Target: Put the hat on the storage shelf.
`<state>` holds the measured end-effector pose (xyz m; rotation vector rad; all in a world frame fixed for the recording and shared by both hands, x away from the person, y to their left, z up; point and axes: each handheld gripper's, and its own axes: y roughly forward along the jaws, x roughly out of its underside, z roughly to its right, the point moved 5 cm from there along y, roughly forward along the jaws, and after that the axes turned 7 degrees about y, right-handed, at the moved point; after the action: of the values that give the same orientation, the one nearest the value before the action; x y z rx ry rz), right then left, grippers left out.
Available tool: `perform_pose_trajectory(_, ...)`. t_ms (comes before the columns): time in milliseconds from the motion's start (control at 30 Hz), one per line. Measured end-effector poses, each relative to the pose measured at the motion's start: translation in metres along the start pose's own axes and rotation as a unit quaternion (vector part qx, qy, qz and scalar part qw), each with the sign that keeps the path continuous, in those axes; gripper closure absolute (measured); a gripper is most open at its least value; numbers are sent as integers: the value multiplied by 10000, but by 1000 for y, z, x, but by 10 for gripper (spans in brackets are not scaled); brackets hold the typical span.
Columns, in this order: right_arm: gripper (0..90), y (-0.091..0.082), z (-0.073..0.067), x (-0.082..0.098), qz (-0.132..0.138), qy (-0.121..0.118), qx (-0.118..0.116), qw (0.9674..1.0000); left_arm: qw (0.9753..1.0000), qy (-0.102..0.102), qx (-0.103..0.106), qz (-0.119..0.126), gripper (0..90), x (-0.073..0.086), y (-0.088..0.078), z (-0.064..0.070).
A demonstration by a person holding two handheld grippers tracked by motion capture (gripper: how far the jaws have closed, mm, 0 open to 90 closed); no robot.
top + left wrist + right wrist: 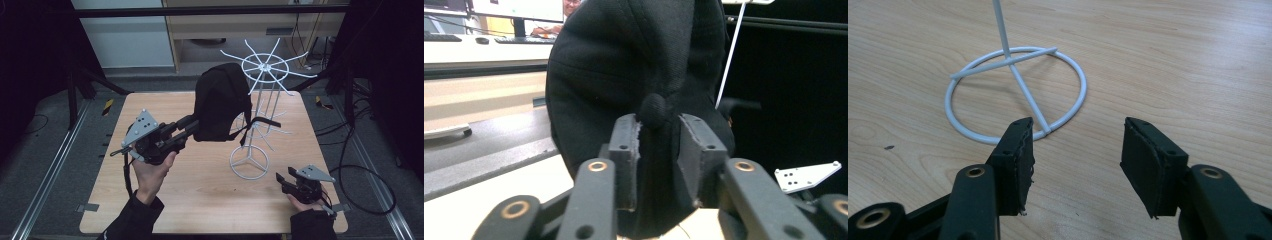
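Observation:
A black cap (220, 102) hangs above the middle of the wooden table, its strap drooping against a white wire rack (267, 65). My left gripper (192, 125) is shut on the cap's lower edge. In the left gripper view the jaws (659, 145) pinch the dark fabric of the cap (624, 65) just below its top button. My right gripper (281, 179) rests low at the table's front right, open. Its jaws (1075, 155) stand wide apart with nothing between them, a little short of the rack's ring base (1009, 59).
The rack's ring base (249, 162) stands right of centre on the table (200, 200), with thin prongs spreading from its pole. Cables (365, 175) lie on the floor to the right. Black frame bars and a cabinet stand behind the table.

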<state>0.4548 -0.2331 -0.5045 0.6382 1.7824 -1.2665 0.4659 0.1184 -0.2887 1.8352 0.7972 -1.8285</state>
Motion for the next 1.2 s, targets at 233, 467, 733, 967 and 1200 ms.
perform_pose_trajectory(233,464,0,0,0,4,20,6,10000,9999,64,-64,-76,526,11,-9,-6)
perform_pose_trajectory(467,454,-1,1,0,13,41,20,10000,9985,138,-363,-393,393,40,-33,-20)
perform_pose_trajectory(733,420,-1,3,0,32,63,85,9999,9925,77,-742,-965,318,94,-58,-40)
perform_pose_trajectory(967,357,0,6,2,32,146,135,9998,9794,-189,-1225,-1595,265,155,-77,-66)
perform_pose_trajectory(1200,282,1,11,4,-9,309,145,9994,9612,-342,-1734,-2117,229,198,-93,-96)
